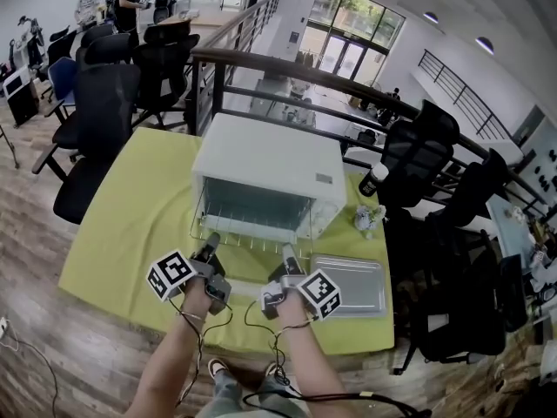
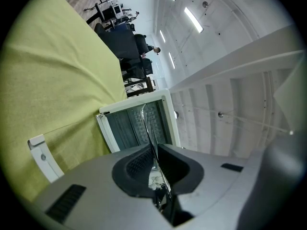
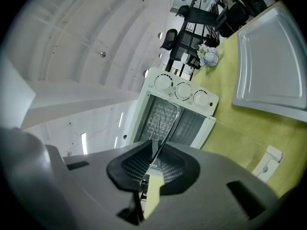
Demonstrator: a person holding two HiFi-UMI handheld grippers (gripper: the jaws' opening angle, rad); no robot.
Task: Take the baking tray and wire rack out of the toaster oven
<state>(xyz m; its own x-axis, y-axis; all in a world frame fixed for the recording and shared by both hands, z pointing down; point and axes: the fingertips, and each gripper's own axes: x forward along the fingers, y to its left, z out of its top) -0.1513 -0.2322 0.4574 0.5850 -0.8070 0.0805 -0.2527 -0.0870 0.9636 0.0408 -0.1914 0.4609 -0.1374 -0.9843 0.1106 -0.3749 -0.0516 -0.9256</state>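
Note:
The white toaster oven (image 1: pixel 265 168) stands on the yellow-green cloth with its front open. The wire rack (image 1: pixel 251 239) sticks out of its mouth towards me. My left gripper (image 1: pixel 211 242) is shut on the rack's front edge at the left, and my right gripper (image 1: pixel 286 252) is shut on it at the right. The left gripper view shows the rack (image 2: pixel 148 123) edge-on between the left gripper (image 2: pixel 154 152) jaws, with the oven (image 2: pixel 165 110) behind. The right gripper (image 3: pixel 154 157) also clamps the thin rack (image 3: pixel 162 124). The silver baking tray (image 1: pixel 350 284) lies flat on the cloth at the right.
A small bunch of flowers (image 1: pixel 365 219) and a dark bottle with a white cap (image 1: pixel 373 179) stand to the right of the oven. Black office chairs (image 1: pixel 100 111) crowd the table's left and right sides. A dark railing (image 1: pixel 287 68) runs behind the table.

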